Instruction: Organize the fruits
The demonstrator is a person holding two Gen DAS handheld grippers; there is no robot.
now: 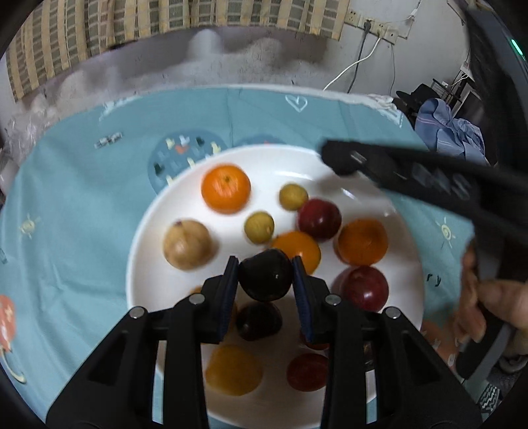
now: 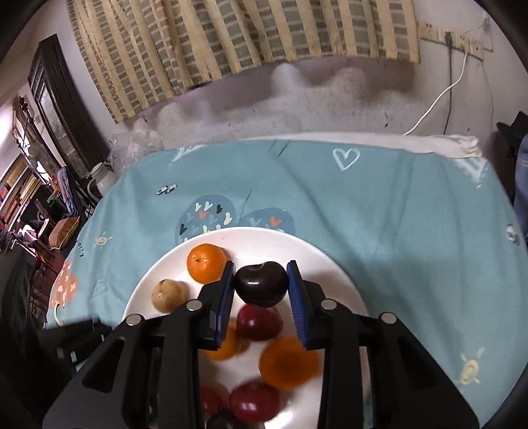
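A white plate (image 1: 158, 217) on a blue cloth holds several fruits: oranges (image 1: 226, 188), red plums (image 1: 319, 219), small yellow-green fruits (image 1: 259, 227) and a tan round fruit (image 1: 187, 245). My left gripper (image 1: 265, 267) is shut on a dark plum (image 1: 265, 279) above the plate. My right gripper (image 2: 260, 275) is shut on another dark plum (image 2: 260, 286) above the plate (image 2: 330, 264), over a red plum (image 2: 259, 321) and oranges (image 2: 206, 262). The right gripper's arm also crosses the left wrist view (image 1: 412, 171).
The blue patterned cloth (image 2: 363, 214) covers the table, with bare cloth beyond and to the right of the plate. A curtain and wall sockets with cables (image 1: 366, 26) are behind. A hand (image 1: 495, 303) shows at the right edge.
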